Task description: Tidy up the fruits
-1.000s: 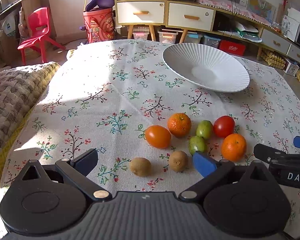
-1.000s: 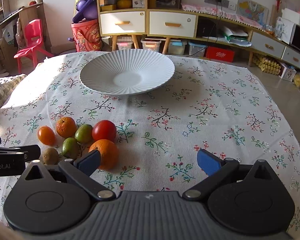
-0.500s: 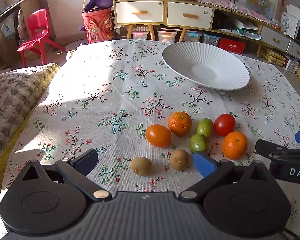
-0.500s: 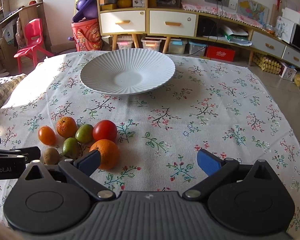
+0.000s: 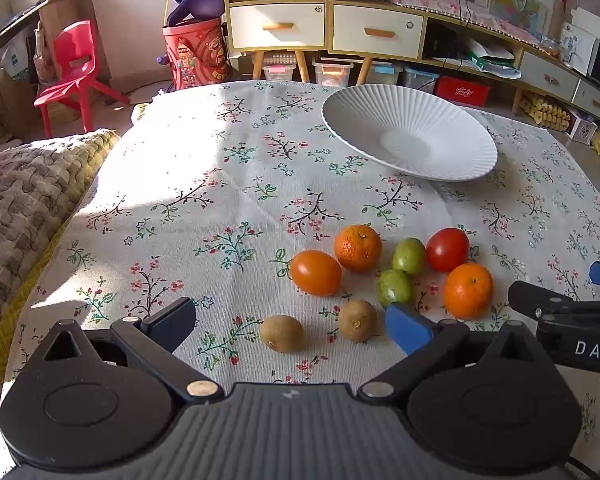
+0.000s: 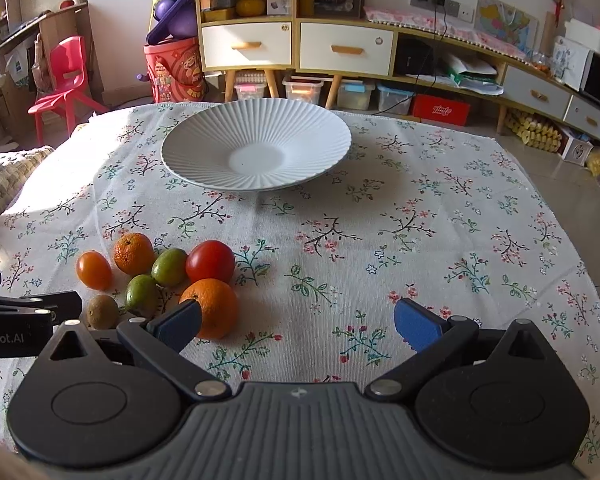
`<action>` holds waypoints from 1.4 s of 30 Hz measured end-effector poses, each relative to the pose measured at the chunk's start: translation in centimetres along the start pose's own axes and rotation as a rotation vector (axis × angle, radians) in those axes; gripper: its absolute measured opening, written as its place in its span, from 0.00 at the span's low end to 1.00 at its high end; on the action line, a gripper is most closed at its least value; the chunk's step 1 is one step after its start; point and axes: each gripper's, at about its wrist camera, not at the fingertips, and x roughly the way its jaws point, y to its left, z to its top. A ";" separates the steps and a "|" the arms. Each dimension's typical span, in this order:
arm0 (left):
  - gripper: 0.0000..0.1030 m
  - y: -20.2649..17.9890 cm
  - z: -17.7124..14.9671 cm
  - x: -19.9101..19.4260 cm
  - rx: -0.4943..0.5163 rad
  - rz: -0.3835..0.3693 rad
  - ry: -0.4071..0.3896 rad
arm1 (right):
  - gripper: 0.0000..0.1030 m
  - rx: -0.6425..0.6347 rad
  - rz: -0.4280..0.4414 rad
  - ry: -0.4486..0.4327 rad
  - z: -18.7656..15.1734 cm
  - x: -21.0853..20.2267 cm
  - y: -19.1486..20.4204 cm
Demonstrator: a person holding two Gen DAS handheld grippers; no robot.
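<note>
Both grippers' jaws spread, gripping nothing, over smooth round fruits (image 5: 358, 248) near ribbed white plate (image 6: 204, 144).

Home living room, drawer cabinet (image 6: 296, 46), child's chair (image 6: 62, 80)

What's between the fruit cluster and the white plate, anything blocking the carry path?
Nothing visible. Only bare floral tablecloth lies between the fruit cluster and the white plate. The plate holds nothing yet. Both grippers, left gripper and right gripper, are open.

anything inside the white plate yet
Nothing: the white plate shows only its bare ribbed bowl in both views. All eight fruits lie on the tablecloth nearer the cameras. What is under the plate is hidden.
</note>
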 end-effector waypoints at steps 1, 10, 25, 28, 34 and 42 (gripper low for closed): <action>0.89 0.0 0.0 0.0 0.000 0.000 0.000 | 1.00 -0.002 -0.001 0.000 0.0 0.0 0.0; 0.89 0.0 0.0 0.0 -0.004 -0.004 0.000 | 1.00 -0.006 -0.005 -0.001 0.0 0.0 0.1; 0.89 0.1 0.1 -0.1 -0.006 -0.007 -0.001 | 1.00 -0.010 -0.006 0.000 0.0 0.0 0.1; 0.89 0.1 0.1 -0.1 -0.007 -0.006 -0.002 | 1.00 -0.010 -0.006 -0.001 0.0 0.0 0.1; 0.89 0.1 0.1 -0.1 -0.006 -0.006 -0.002 | 1.00 -0.011 -0.007 0.000 0.0 0.0 0.1; 0.89 0.2 0.0 0.0 -0.005 -0.010 -0.006 | 1.00 -0.006 -0.012 -0.004 -0.1 0.1 0.0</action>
